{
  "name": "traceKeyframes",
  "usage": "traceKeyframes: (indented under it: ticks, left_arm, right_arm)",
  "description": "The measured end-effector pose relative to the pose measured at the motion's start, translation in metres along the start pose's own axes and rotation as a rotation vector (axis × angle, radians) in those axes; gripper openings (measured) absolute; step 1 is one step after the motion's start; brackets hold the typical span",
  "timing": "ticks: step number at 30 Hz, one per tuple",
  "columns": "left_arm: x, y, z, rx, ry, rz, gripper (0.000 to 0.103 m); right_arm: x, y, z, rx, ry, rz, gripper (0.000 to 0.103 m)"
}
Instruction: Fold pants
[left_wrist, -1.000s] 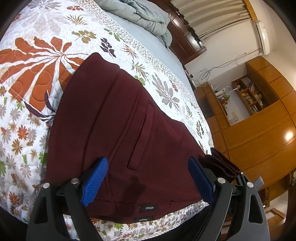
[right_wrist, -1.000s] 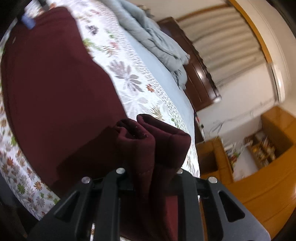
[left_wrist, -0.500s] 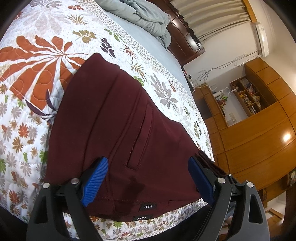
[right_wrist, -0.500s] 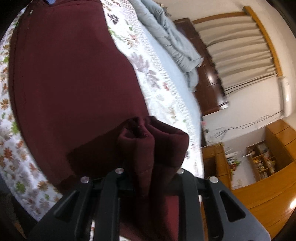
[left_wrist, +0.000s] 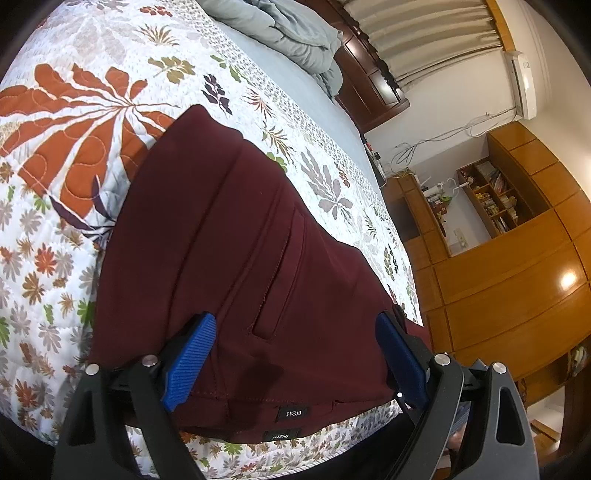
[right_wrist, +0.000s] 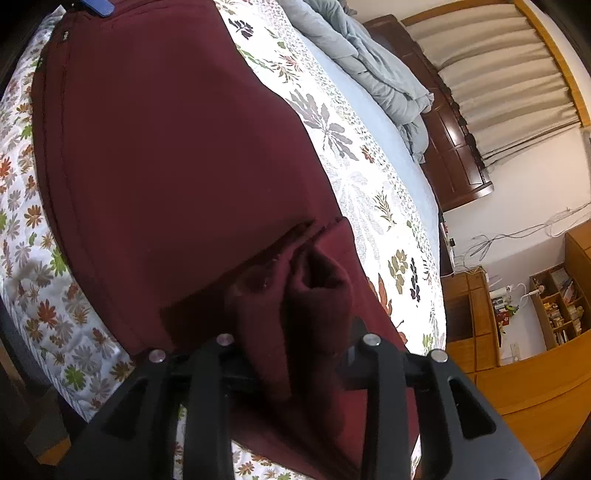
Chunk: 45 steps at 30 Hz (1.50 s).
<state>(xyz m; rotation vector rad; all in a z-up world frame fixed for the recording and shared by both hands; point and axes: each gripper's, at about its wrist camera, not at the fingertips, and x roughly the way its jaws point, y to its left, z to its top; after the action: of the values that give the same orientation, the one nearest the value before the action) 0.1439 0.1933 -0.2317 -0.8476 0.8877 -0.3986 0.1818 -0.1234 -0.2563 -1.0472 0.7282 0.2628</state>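
While the pants (left_wrist: 236, 266) lie flat on the quilt (left_wrist: 74, 122) near the bed's edge, the left gripper (left_wrist: 295, 354) points down at a slant over their waistband end. Its jaws stand wide apart, one blue pad (left_wrist: 188, 363) over the left part of the cloth and the other low at the right, by the fabric's edge. Between them lies bare maroon cloth with a pocket slit and two small black labels (left_wrist: 291, 411); whether the pads touch the cloth cannot be told, and nothing is pinched.

From the right wrist view, the right gripper (right_wrist: 295, 339) tilts more steeply down toward the other end of the pants (right_wrist: 166, 147). A bunched fold of maroon fabric (right_wrist: 306, 288) stands up between its black fingers (right_wrist: 380, 369), the hem rolled into a hollow. The jaws are opening, with that bunch still sitting between them; the pads themselves are hidden by the cloth, so whether they still press on it cannot be told.

Beyond the pants in both views a grey blanket (right_wrist: 376, 70) is heaped far up the bed, before a dark headboard (right_wrist: 454, 147) and curtains (right_wrist: 498, 74). Wooden cabinets (left_wrist: 517, 288) and shelves fill the right side of the room.
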Motion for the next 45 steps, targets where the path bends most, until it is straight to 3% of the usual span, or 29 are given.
traceKeyframes:
  ticks: [10,15,18,21,22,26,30,34,37,39,43,45]
  left_arm:
    - [-0.002,0.003,0.000,-0.006,-0.002,-0.027,0.088]
    - [-0.003,0.004,-0.001,-0.004,-0.003,-0.031,0.088]
    - [-0.005,0.003,-0.001,-0.006,-0.004,-0.036,0.088]
    - [-0.008,0.005,-0.002,-0.016,-0.007,-0.046,0.088]
    - [-0.008,0.005,-0.002,-0.017,-0.007,-0.047,0.088]
    - [-0.007,0.003,-0.002,-0.006,-0.005,-0.038,0.088]
    - [-0.005,0.002,-0.002,-0.003,-0.004,-0.026,0.088]
    - [-0.004,0.001,-0.002,0.004,-0.005,-0.016,0.088]
    - [-0.002,-0.001,-0.002,0.015,0.000,0.000,0.088]
    - [-0.001,-0.002,-0.002,0.019,0.002,0.006,0.089]
    - [-0.002,-0.003,-0.001,0.012,-0.001,0.007,0.089]
    - [-0.008,-0.006,-0.002,0.005,-0.012,0.018,0.089]
  right_arm:
    - [-0.018,0.002,0.007,-0.012,0.008,0.012,0.036]
    - [-0.042,-0.005,0.004,0.037,-0.008,0.066,0.040]
    - [-0.069,-0.024,0.000,0.167,-0.041,0.204,0.042]
    - [-0.088,-0.070,-0.024,0.410,-0.081,0.369,0.043]
    - [-0.088,-0.087,-0.037,0.488,-0.083,0.386,0.043]
    - [-0.047,-0.158,-0.118,0.839,0.034,0.332,0.044]
    - [0.001,-0.155,-0.164,0.891,0.147,0.324,0.044]
    - [0.011,-0.134,-0.172,0.883,0.163,0.386,0.044]
    - [0.002,-0.153,-0.174,0.950,0.092,0.436,0.042]
    - [0.001,-0.174,-0.173,0.981,0.050,0.401,0.043]
    - [0.039,-0.208,-0.177,1.098,0.075,0.378,0.044]
    - [0.064,-0.205,-0.168,1.093,0.125,0.404,0.050]
